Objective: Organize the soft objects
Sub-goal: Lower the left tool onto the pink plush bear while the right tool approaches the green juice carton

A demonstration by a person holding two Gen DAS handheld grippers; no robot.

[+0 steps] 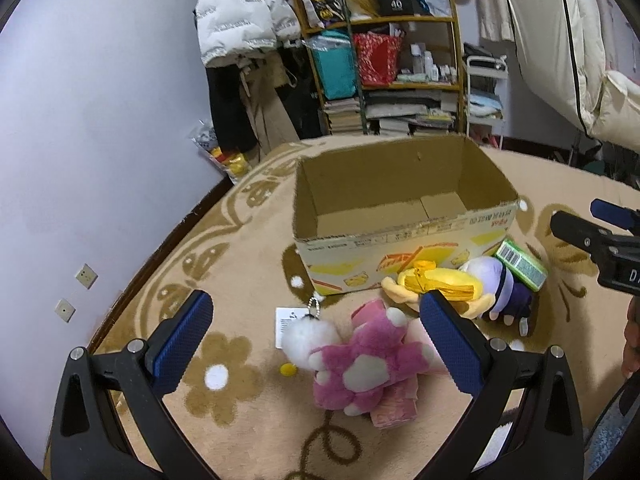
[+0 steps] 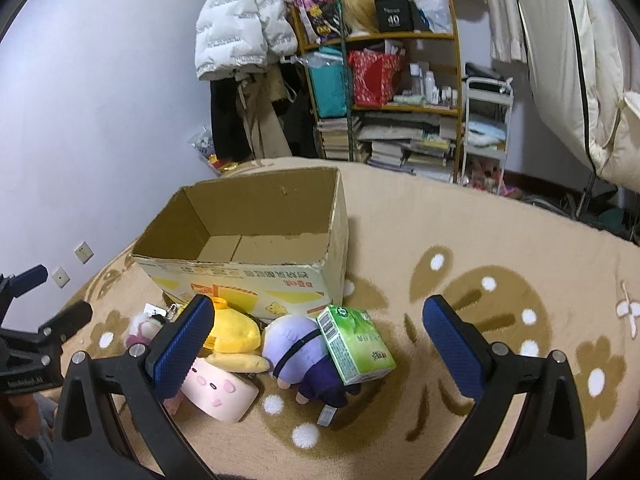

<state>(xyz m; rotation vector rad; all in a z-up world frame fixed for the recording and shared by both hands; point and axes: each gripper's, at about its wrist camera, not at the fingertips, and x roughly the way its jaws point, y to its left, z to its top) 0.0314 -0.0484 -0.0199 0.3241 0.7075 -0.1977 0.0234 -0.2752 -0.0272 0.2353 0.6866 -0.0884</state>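
both grippers hang wide apart and empty above a beige flowered carpet [image 2: 500, 240]. the left gripper [image 1: 316, 336] frames a pink plush bear [image 1: 368, 364] beside a white pompom keychain [image 1: 306, 336]. the right gripper [image 2: 318, 340] frames a purple doll [image 2: 300, 348] under a green carton [image 2: 352, 344], next to a yellow plush [image 2: 234, 334] and a pink cube plush [image 2: 218, 390]. all lie just before the empty cardboard box [image 2: 256, 280].

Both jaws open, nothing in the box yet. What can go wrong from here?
1. The pink plush lies on a pink packet; the left gripper may lift both.
2. The green carton leans on the purple plush; grabbing that plush may topple it.
3. The cardboard box looks light; a bump may shift it.
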